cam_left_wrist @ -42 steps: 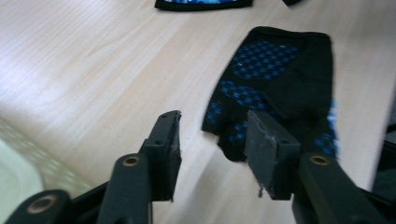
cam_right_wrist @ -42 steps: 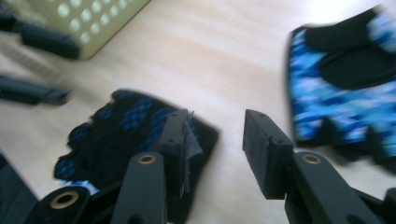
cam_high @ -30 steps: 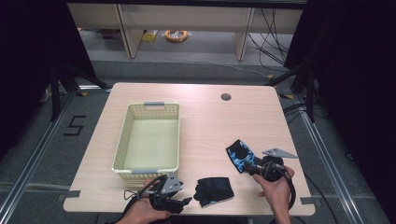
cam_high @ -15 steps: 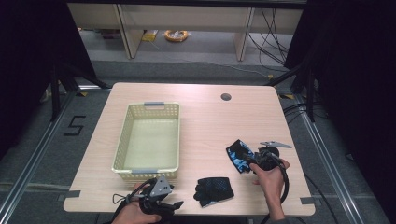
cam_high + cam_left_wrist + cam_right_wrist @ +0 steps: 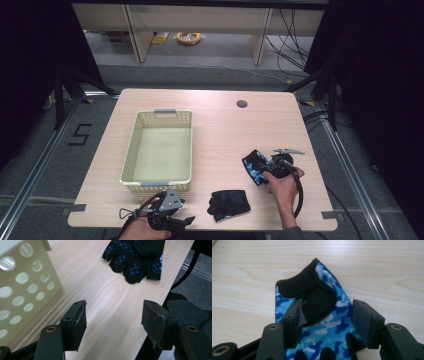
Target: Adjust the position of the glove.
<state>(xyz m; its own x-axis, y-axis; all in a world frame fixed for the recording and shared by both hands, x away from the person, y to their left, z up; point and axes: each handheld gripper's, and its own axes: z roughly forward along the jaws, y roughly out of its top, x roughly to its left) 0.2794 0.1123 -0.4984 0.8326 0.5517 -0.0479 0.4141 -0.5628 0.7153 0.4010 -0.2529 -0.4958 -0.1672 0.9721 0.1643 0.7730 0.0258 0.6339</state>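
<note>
That blue camo glove (image 5: 322, 322) looked light and floppy, so I'd guess it'd sag from any pinch; the black cuff flap (image 5: 312, 293) seemed the best bite; it lay flat on the table (image 5: 220, 130), right under and between the right gripper (image 5: 325, 322)'s jaws, which had just been opening and weren't pressing it; the left gripper (image 5: 113, 325) stood apart too, nothing in it, the black glove (image 5: 136, 258) well ahead of it.

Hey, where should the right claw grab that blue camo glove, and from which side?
Probably the black cuff flap of the camo glove: it curls up off the table, giving an edge to pinch, while the rest lies flat. Come from above, over the finger end, where the right claw stands open astride the glove; its jaws have just been opening.
</note>
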